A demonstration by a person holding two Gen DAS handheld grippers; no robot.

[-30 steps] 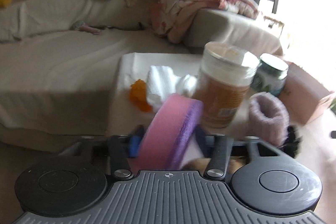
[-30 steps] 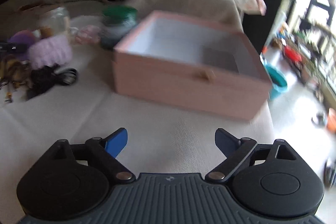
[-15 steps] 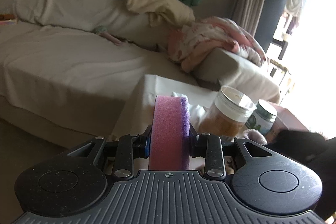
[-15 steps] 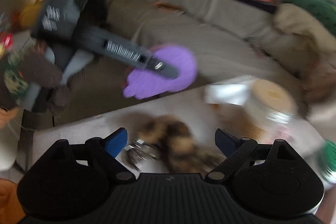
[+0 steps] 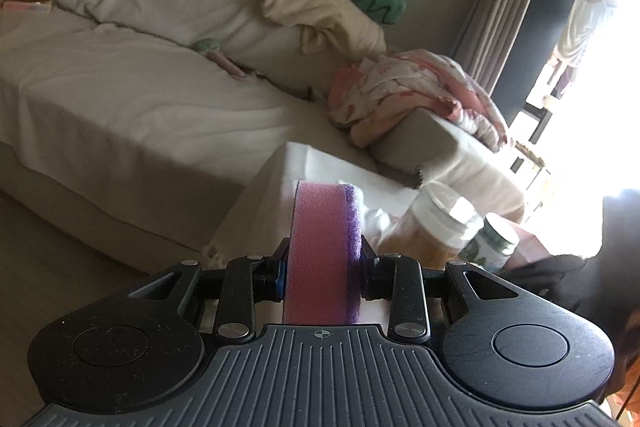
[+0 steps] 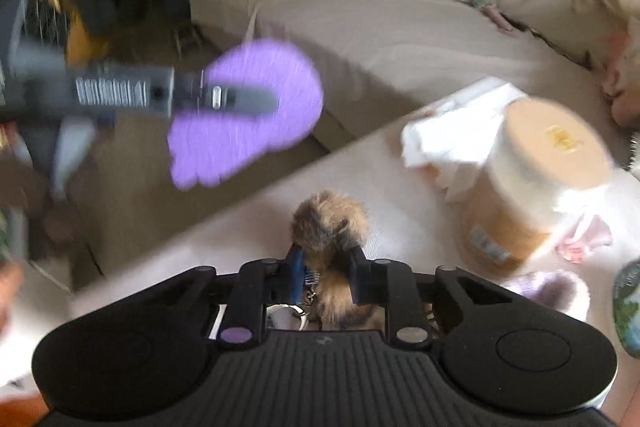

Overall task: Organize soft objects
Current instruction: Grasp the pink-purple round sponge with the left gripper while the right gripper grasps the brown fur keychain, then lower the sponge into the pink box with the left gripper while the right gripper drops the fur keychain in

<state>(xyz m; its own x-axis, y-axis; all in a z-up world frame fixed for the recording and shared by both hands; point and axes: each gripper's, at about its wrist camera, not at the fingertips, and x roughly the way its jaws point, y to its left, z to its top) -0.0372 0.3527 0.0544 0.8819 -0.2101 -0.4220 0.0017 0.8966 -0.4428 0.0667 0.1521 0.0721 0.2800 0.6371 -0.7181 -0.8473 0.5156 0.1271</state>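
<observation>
My left gripper is shut on a pink and purple sponge and holds it upright in the air, above and left of the white-covered table. The same sponge shows in the right wrist view, with the left gripper's fingers clamped on it. My right gripper is shut on a brown furry pom-pom with metal keychain parts, low over the table.
A tan jar with a white lid, a green-lidded jar, crumpled white tissue and a lilac fluffy item stand on the table. A grey sofa with cushions and a pink blanket lies behind.
My right gripper has swung left from the pink box and shut on the furry pom-pom. My left gripper has lifted the sponge up and away from the table.
</observation>
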